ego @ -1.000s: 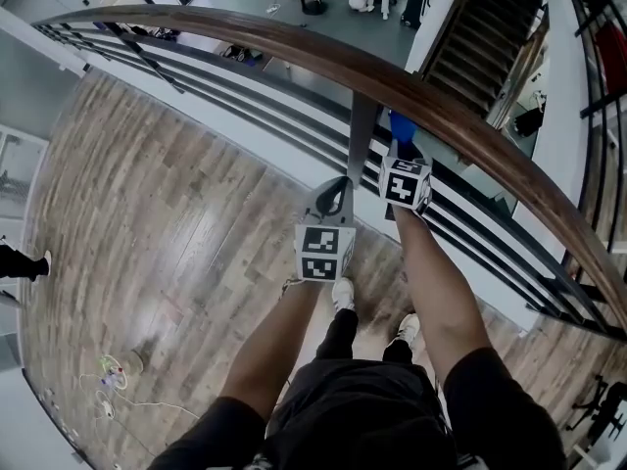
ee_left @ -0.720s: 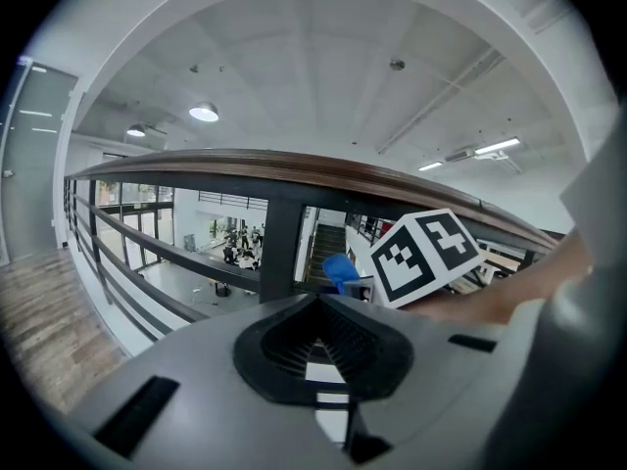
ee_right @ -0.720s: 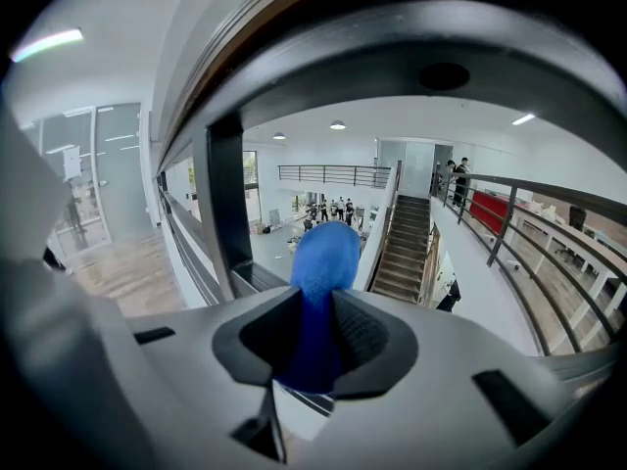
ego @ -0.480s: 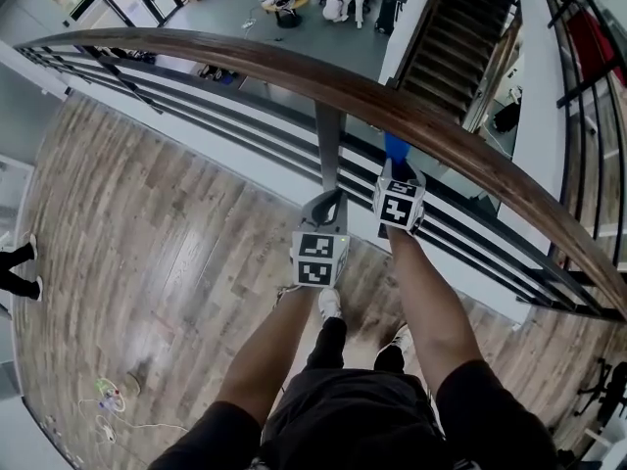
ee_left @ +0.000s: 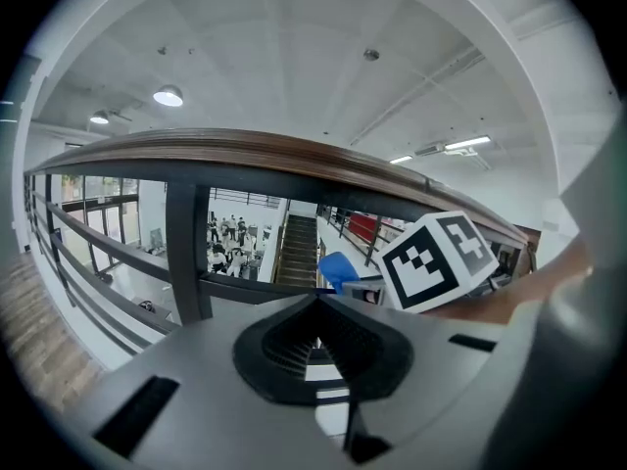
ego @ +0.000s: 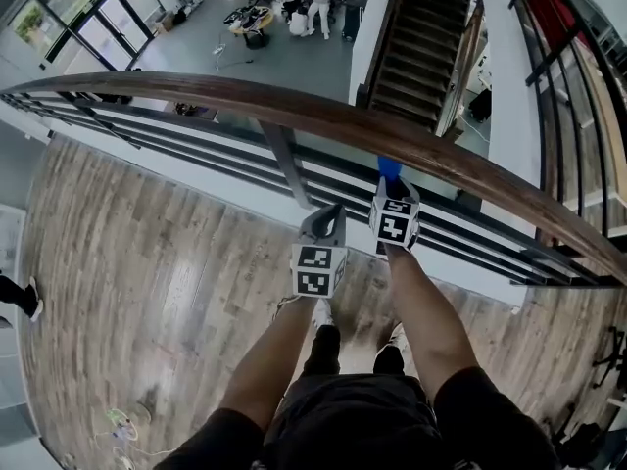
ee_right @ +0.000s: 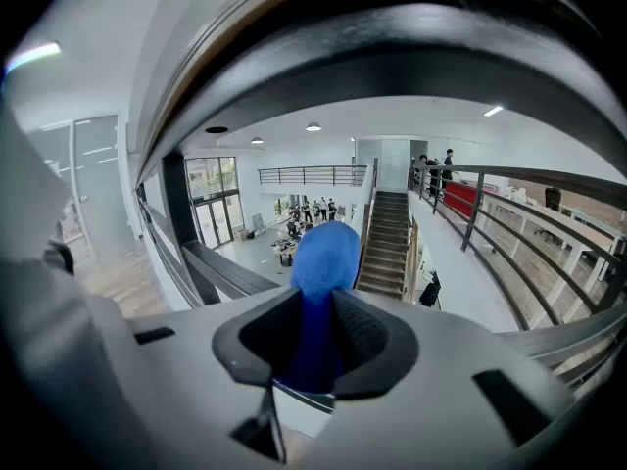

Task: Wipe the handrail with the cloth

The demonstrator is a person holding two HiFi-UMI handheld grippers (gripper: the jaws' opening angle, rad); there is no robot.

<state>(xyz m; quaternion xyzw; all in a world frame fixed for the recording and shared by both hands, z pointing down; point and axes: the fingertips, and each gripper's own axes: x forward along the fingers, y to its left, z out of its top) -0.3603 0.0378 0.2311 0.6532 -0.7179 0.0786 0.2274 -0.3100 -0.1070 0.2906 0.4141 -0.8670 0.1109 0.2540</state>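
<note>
Wood-plank floor (ego: 127, 262) of an upper landing overlooks an atrium with a staircase (ego: 416, 47), as a person stands at the balustrade with a gripper in each hand. One blue cloth (ee_right: 325, 262) is clamped in the right gripper (ego: 392, 186), whose jaws are closed on its lower part so that a rounded wad sticks out ahead of them. The wad sits just below the near edge of the single curved brown handrail (ego: 323, 116), apparently not touching it. The cloth looks soft, light and easily squashed, so it should mould to the rail's rounded top under light pressure. It could also slip or bunch if dragged hard, and a firm pinch low down, with plenty of fabric left free at the front, seems the sensible hold. The handrail appears stiff, smooth and fixed, so it needs no holding. The left gripper (ee_left: 318, 306) hangs just beside the right one, near one dark upright post (ego: 284, 169), its jaws brought together with nothing between them. The count is one cloth, one handrail, two grippers, one post close by and several dark horizontal bars (ego: 196, 155) beneath the rail. People far below in the atrium are too small to count.
</note>
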